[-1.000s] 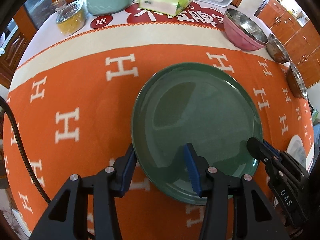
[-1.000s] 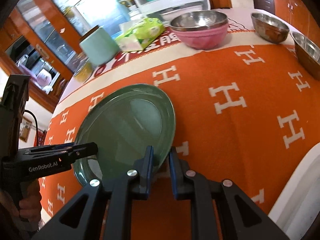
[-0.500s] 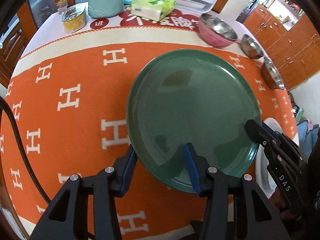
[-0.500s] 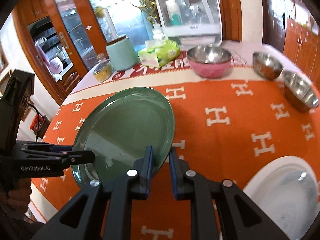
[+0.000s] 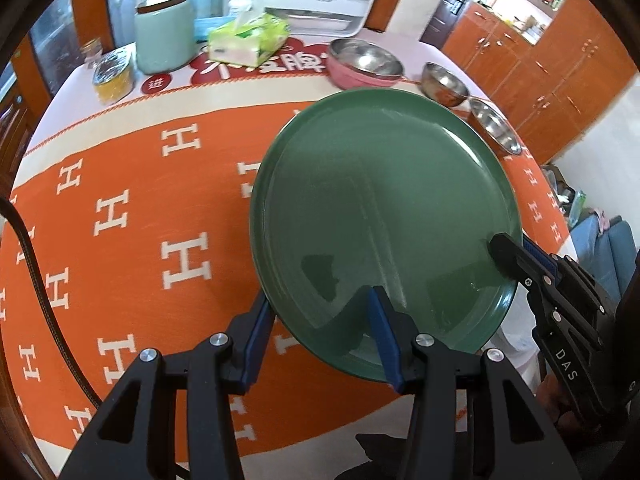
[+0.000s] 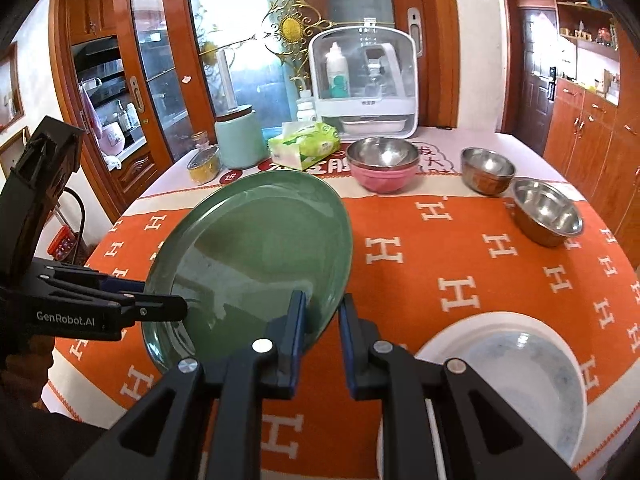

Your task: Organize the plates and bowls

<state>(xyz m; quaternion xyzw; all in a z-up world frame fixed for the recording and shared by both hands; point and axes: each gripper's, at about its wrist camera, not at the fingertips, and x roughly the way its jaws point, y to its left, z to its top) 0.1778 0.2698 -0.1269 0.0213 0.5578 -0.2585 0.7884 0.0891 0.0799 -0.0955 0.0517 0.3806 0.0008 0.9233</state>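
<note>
A large green plate (image 5: 380,216) is held in the air above the orange table, tilted. It also shows in the right wrist view (image 6: 248,256). My left gripper (image 5: 320,316) is shut on its near rim. My right gripper (image 6: 322,312) is shut on its right rim and shows as a black arm in the left wrist view (image 5: 520,264). A white plate (image 6: 520,364) lies at the near right. A steel bowl sits in a pink bowl (image 6: 382,176) at the back. Two steel bowls (image 6: 486,170) (image 6: 546,210) stand at the right.
An orange cloth with white H marks (image 6: 460,264) covers the round table. At the back stand a mint canister (image 6: 238,136), a tissue pack (image 6: 304,144), a yellow jar (image 6: 204,164) and a white dish cabinet (image 6: 364,80). Wooden cupboards (image 6: 588,128) line the right.
Both grippers have lifted the green plate off the table and carried it up and to the right, tilting it. The white plate has come into the right wrist view.
</note>
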